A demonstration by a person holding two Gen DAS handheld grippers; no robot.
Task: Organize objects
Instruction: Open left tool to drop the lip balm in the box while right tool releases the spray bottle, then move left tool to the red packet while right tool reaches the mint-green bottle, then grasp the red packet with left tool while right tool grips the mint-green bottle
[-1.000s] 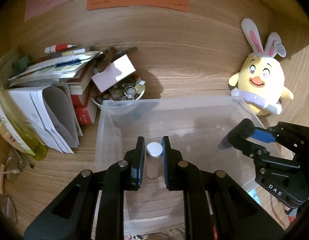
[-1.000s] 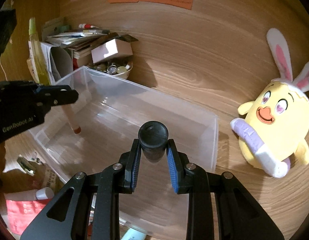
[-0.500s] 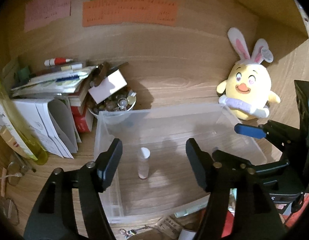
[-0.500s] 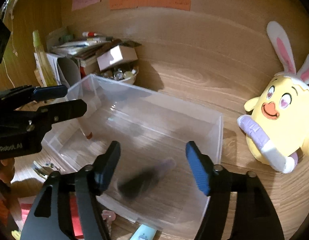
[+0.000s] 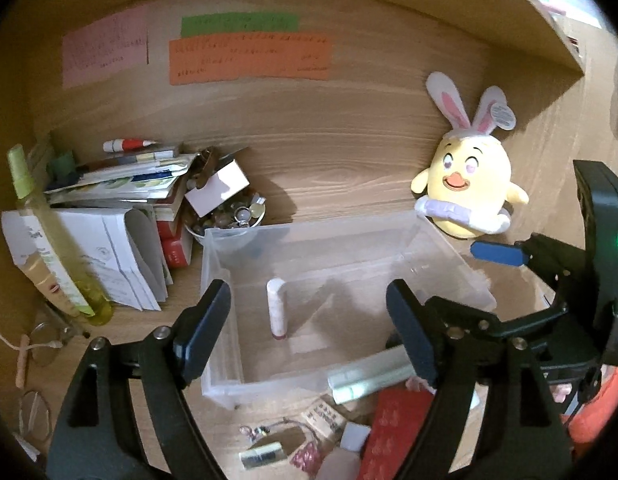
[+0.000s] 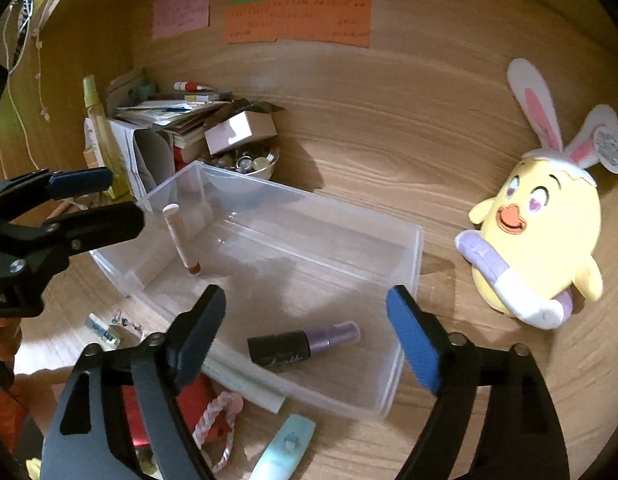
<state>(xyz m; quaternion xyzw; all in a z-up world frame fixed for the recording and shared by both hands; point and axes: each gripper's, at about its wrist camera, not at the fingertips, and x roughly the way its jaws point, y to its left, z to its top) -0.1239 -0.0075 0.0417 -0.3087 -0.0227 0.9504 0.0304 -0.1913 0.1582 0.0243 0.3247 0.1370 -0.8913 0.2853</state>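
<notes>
Left wrist view: left gripper (image 5: 309, 316) is held above the near edge of the clear plastic bin (image 5: 229, 264), jaws spread wide, nothing gripped. A slim white-capped tube (image 5: 277, 308) is seen inside the bin, leaning near its left side. A pale green tube (image 5: 369, 376), a red packet (image 5: 397, 428) and small clutter are left on the table (image 5: 329, 152) in front of the bin. The right gripper's blue pad is visible at the right edge. A bunny-eared chick plush (image 5: 465, 196) is propped behind the bin's far right corner; a bowl of trinkets (image 5: 233, 216) and stacked papers (image 5: 121, 256) are behind its far left corner. Right wrist view: right gripper (image 6: 305, 332) is also released, jaws wide apart, empty, above the bin. A black-capped purple spray bottle (image 6: 301, 346) is lying flat on the bin floor between the jaws, untouched. A mint-coloured tube (image 6: 285, 448) and a braided cord (image 6: 217, 420) are seen outside the bin's near wall. Step judged: two items deposited, both grippers free. Next move likely calls for one of the loose front items to be approached, jaws kept open until aligned across its narrow side.
</notes>
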